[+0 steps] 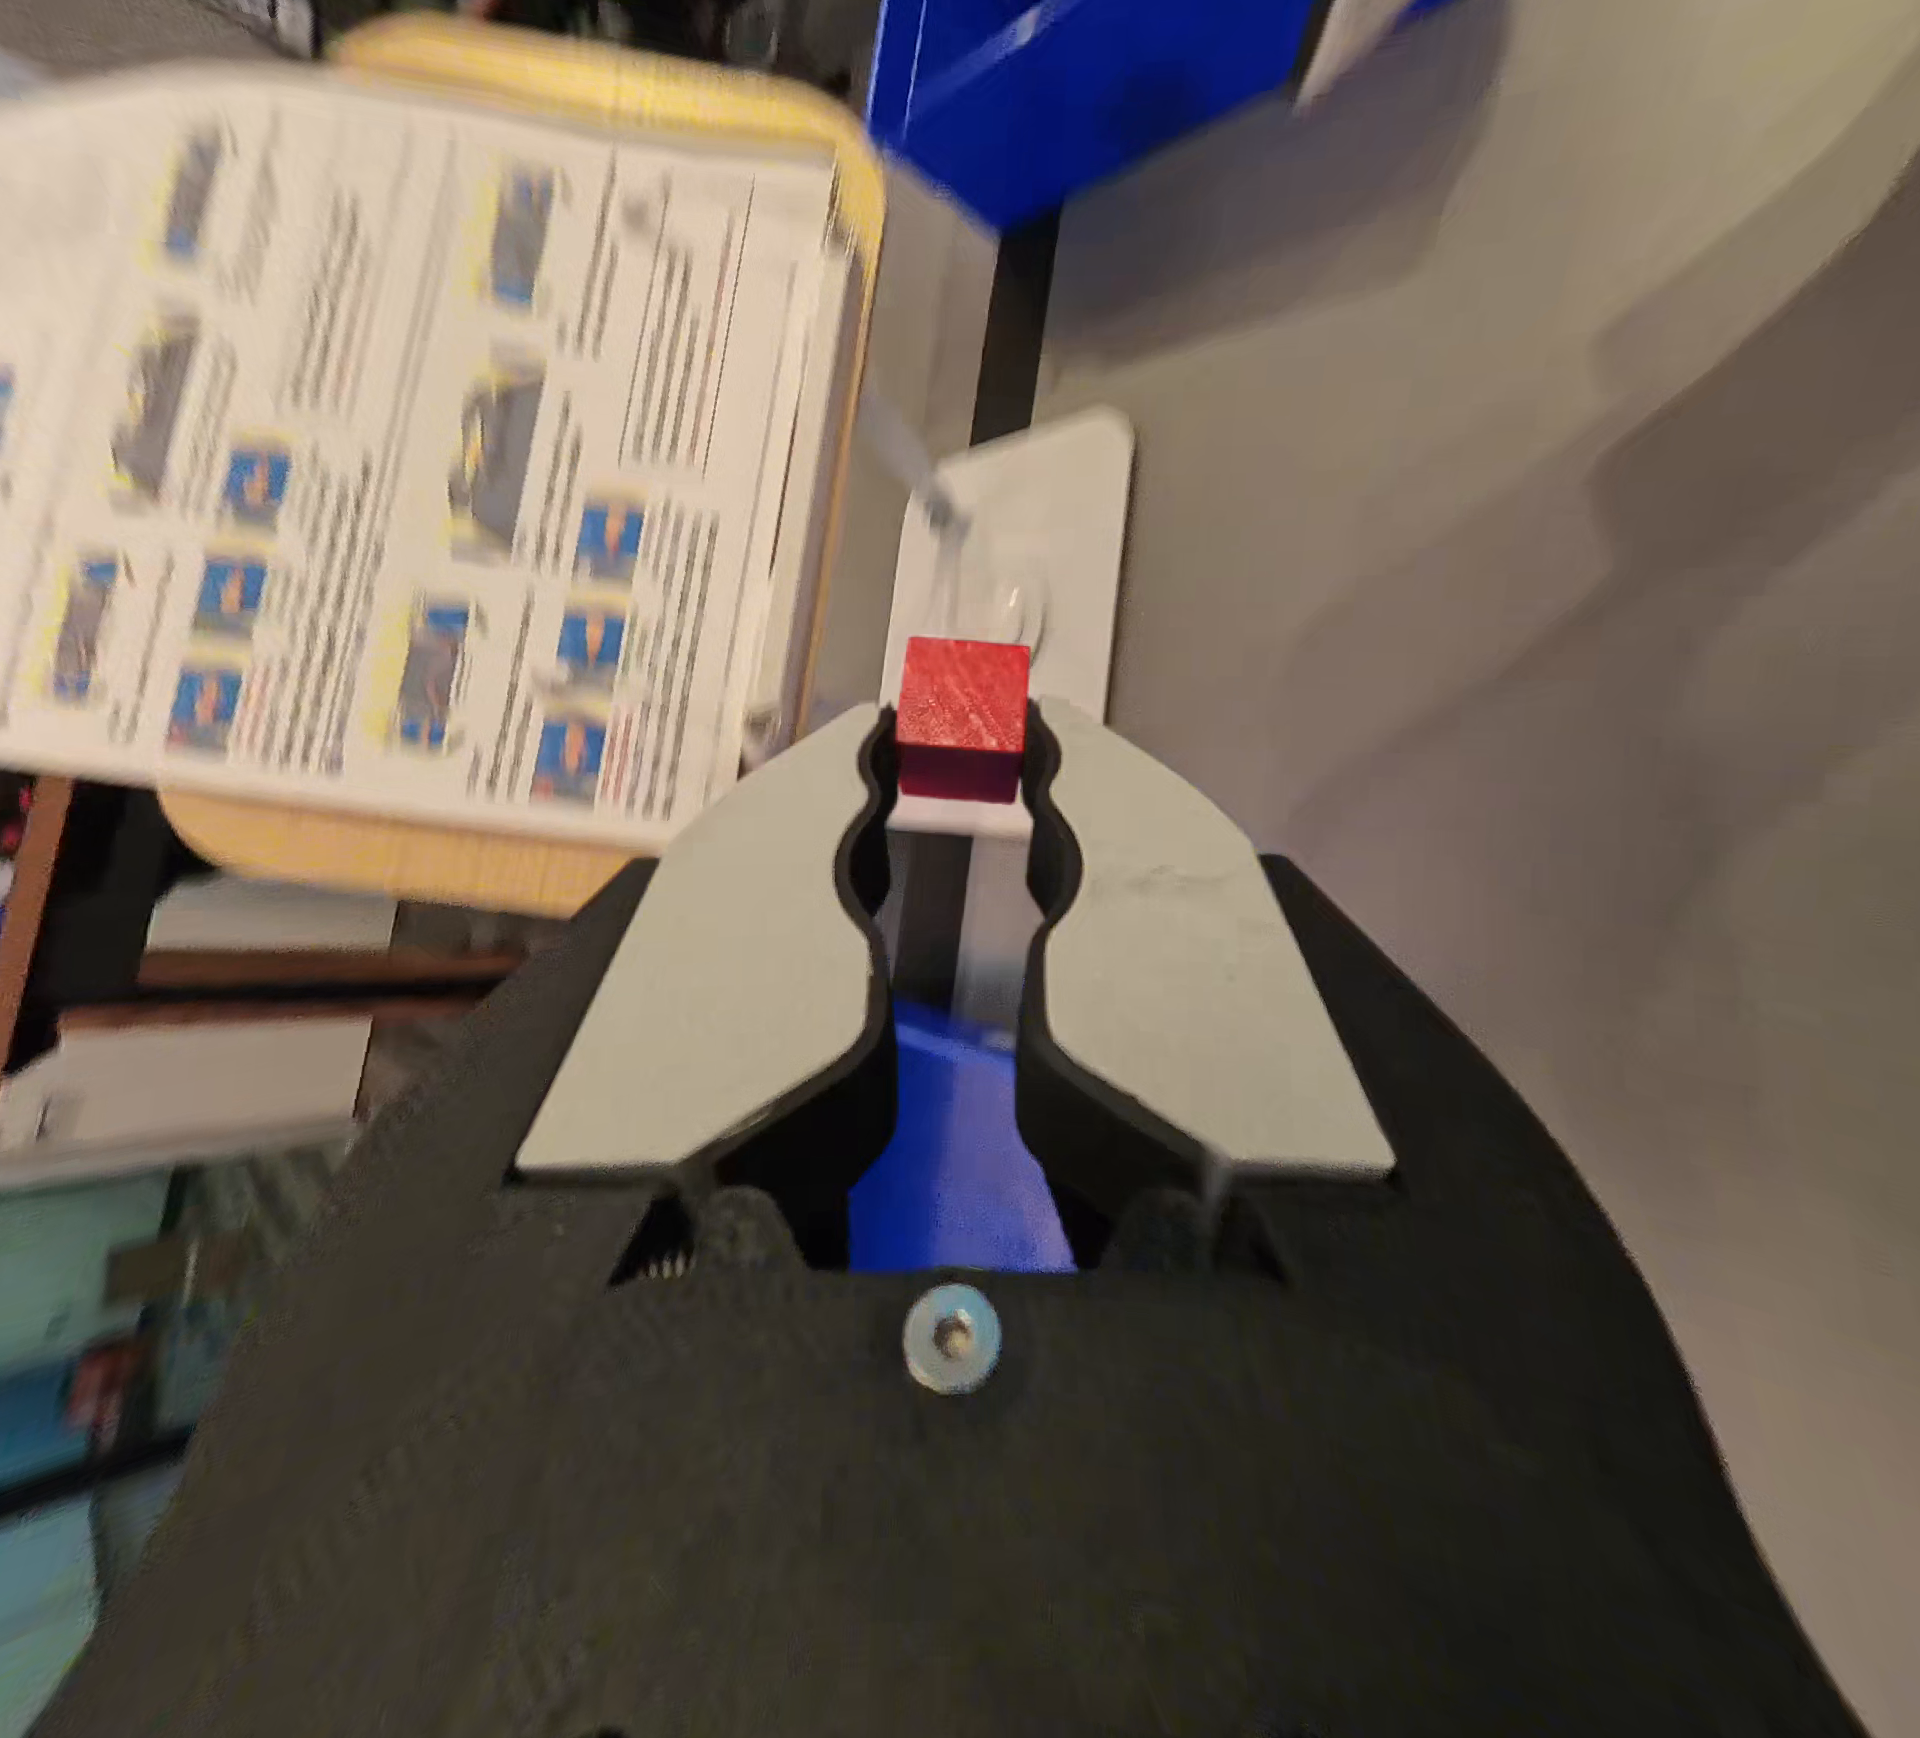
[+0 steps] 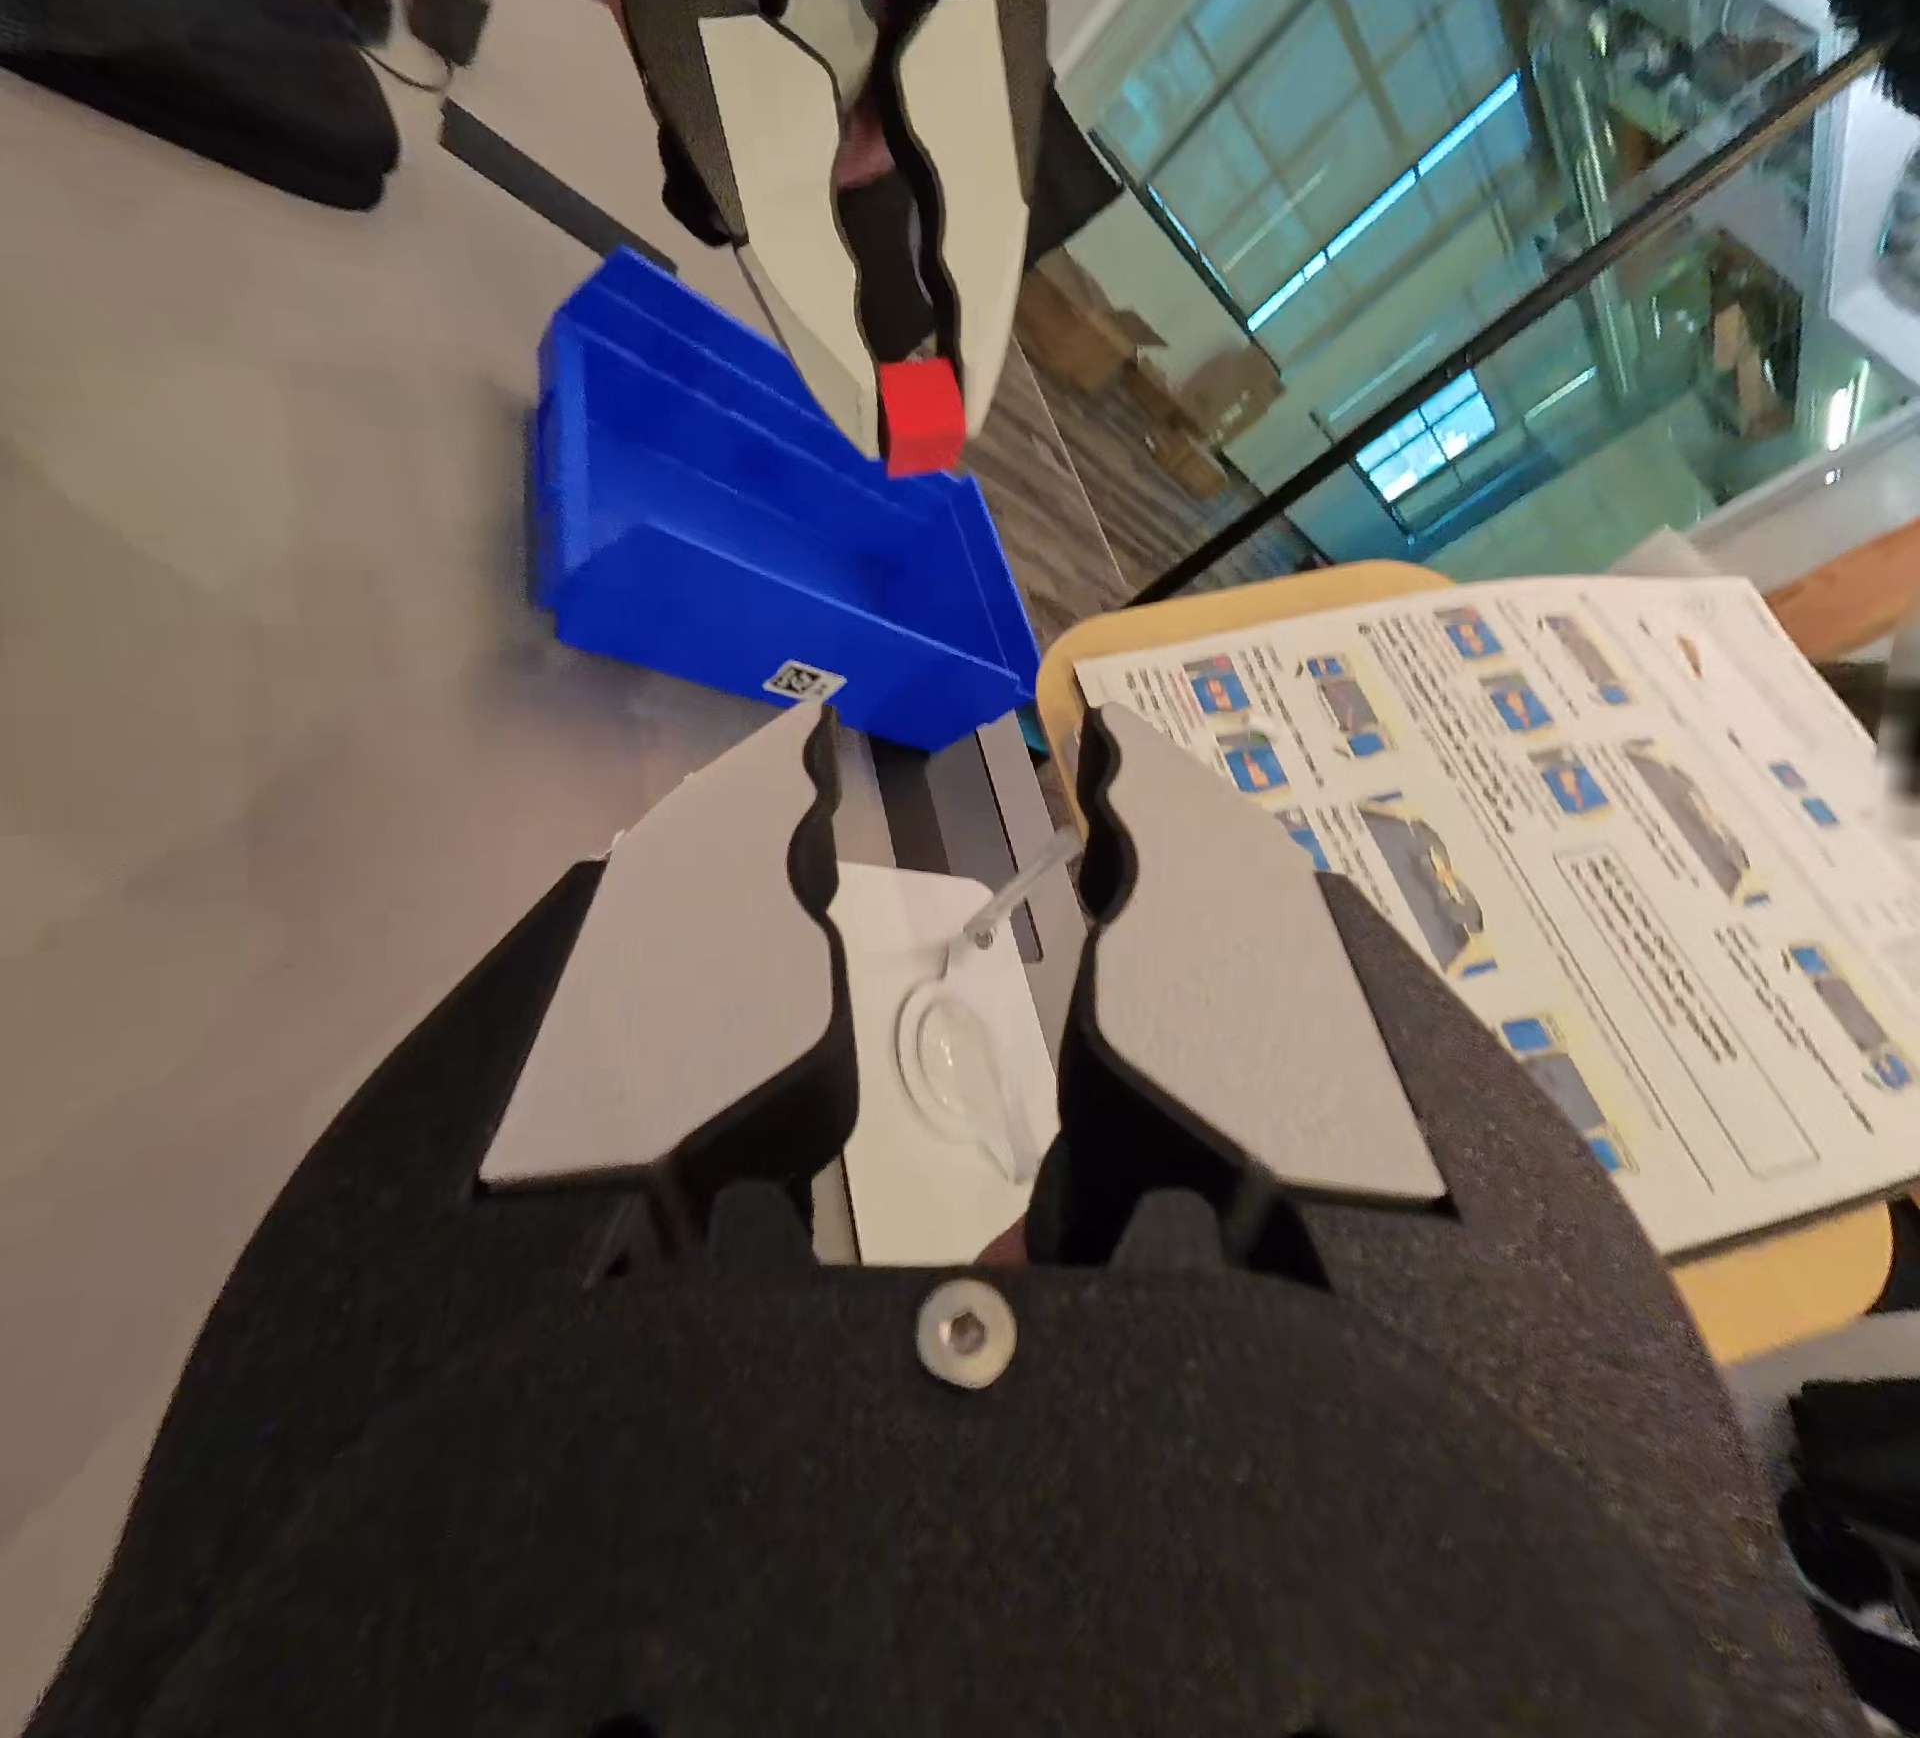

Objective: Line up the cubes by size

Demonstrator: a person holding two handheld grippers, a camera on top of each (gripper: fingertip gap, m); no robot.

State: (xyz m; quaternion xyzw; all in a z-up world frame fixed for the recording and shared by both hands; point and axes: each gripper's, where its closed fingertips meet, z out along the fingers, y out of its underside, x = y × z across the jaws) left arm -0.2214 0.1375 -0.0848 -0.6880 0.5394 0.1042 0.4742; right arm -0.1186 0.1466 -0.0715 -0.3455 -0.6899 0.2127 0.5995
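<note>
We see the left gripper [image 1: 961, 732] closed narrowly on a small red cube [image 1: 961, 712], both black pads pressed against its opposite sides right at the fingertips; the far view from the other wrist confirms the cube [image 2: 920, 415] pinched at the tips and carried in the air above the blue bin [image 2: 748, 566]. That bin sits on the grey table [image 2: 208, 649] close to its far edge, where a dark strip runs along the rim. Below the held cube in the left wrist view lies a white plate [image 1: 1039, 545] with a clear rounded bump and a thin grey rod angling off it, placed at the table's edge. Just beyond that edge we find a tan tray-like board [image 1: 821, 254] carrying a printed sheet [image 1: 416, 441] with small blue pictures and blurred text. The right gripper [image 2: 951, 753] hangs above the same white plate with its fingers parted wide, and we see nothing between its pads. Both views are tilted and somewhat motion-blurred, so we cannot tell finer detail in the background.
</note>
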